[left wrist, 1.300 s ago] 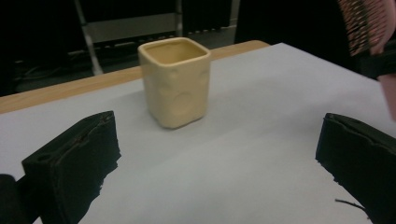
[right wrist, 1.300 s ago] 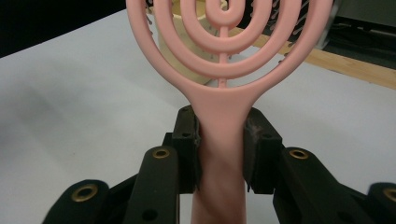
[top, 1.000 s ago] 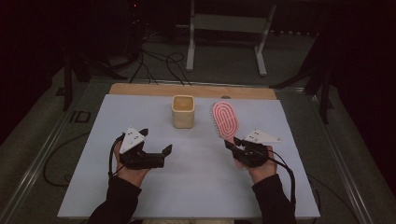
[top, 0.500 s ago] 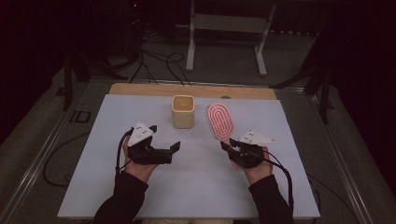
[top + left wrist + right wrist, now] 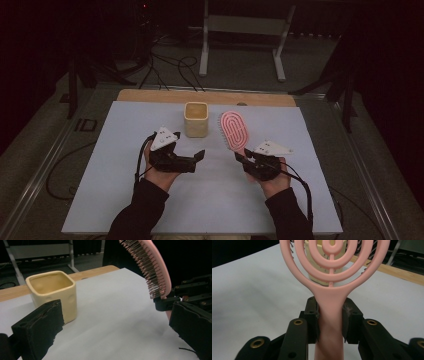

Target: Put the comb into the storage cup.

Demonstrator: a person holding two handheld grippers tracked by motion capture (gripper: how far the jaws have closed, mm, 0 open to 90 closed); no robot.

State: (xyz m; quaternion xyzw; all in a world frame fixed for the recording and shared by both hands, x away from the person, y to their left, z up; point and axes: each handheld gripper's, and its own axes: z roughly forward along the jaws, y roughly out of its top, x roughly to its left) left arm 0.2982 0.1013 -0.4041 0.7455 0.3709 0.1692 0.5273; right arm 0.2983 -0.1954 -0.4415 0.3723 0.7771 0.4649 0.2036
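Note:
A pink oval hairbrush (image 5: 233, 129) is held up off the white table by its handle, with my right gripper (image 5: 246, 156) shut on it. In the right gripper view the handle (image 5: 330, 302) sits clamped between both pads. A cream square cup (image 5: 196, 119) stands upright at the far middle, just left of the brush head. My left gripper (image 5: 196, 160) lies in front of the cup, pointing right, open with nothing between its jaws. In the left gripper view (image 5: 117, 335) the cup (image 5: 53, 292) is at the left. The brush (image 5: 152, 267) shows bristles toward me at the right.
A white sheet (image 5: 115, 190) covers the table, with a wooden strip (image 5: 205, 96) along its far edge. Beyond lie floor cables (image 5: 165, 65) and a metal stand (image 5: 240, 30). Bare sheet stretches to the left, right and near side of the hands.
My left gripper has moved right, closer to the cup's front. The right gripper has kept its hold, and the brush head has shifted slightly left toward the cup.

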